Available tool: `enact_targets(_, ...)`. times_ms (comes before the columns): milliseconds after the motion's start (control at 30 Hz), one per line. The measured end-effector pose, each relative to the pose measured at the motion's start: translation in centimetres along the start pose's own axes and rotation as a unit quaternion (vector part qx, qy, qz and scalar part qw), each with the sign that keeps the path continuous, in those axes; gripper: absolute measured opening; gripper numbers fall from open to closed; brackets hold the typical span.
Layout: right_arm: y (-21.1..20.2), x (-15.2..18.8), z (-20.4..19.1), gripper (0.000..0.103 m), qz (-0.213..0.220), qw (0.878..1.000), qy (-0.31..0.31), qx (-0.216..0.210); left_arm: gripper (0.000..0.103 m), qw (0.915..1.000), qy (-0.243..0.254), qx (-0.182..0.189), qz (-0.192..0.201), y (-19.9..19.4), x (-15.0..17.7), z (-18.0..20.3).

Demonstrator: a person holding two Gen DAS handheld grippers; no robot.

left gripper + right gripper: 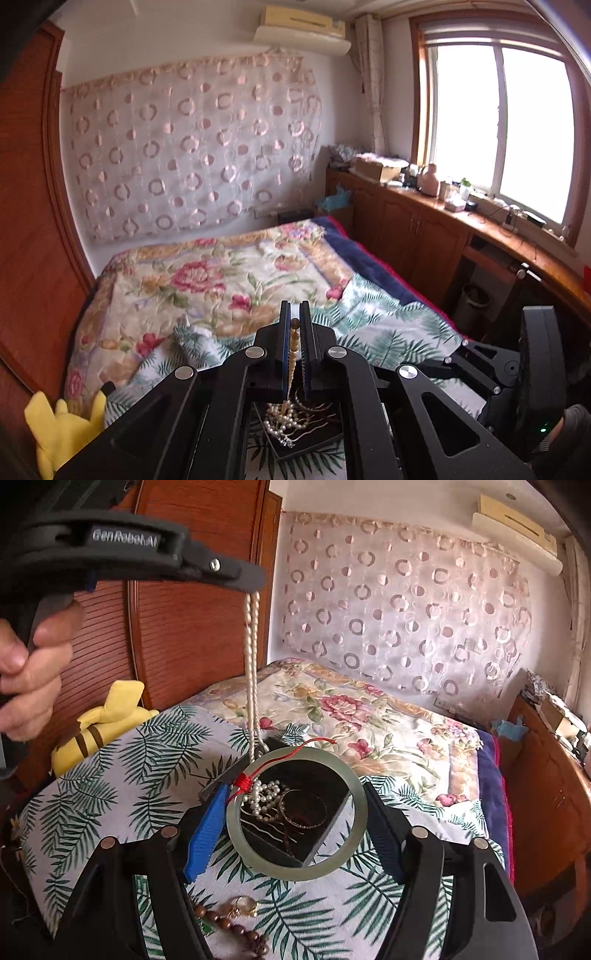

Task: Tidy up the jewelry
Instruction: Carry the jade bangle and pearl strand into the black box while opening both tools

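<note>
Leaf-print cloth (110, 775) over floral bedspread (369, 716)

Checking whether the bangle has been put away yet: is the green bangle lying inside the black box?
No, the green bangle is held between the right gripper's fingers, above the black box.

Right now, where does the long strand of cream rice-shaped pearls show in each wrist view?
Left wrist: long strand of cream rice-shaped pearls bottom centre, pinched in the left gripper.
Right wrist: upper left of centre, hanging from that gripper.
Shared landmark: black jewelry box below.
</note>
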State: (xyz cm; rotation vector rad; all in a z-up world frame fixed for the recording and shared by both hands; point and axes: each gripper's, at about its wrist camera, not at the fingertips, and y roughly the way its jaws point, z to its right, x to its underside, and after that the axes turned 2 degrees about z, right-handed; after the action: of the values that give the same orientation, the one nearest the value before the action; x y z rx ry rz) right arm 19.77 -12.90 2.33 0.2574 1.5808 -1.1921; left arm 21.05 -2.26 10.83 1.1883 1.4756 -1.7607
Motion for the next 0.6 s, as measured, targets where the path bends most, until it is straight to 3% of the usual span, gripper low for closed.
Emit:
enact_targets(367,3.9,1.1,-0.2,0.074,-0.021,1.000,0.010,-0.013,0.005,0.9977,-0.041,0.007,-0.053,4.3,4.9,-3.0)
enact_targets(467,5.0,1.3,-0.2,0.074,-0.029,0.999,0.013,-0.013,0.012,0.9974,-0.046,0.006,-0.055,4.1,5.6,-3.5)
enact_targets(600,6.2,1.5,0.1,0.074,-0.036,0.999,0.023,-0.017,0.035,0.9976,-0.046,0.000,-0.051,3.4,6.5,-4.0)
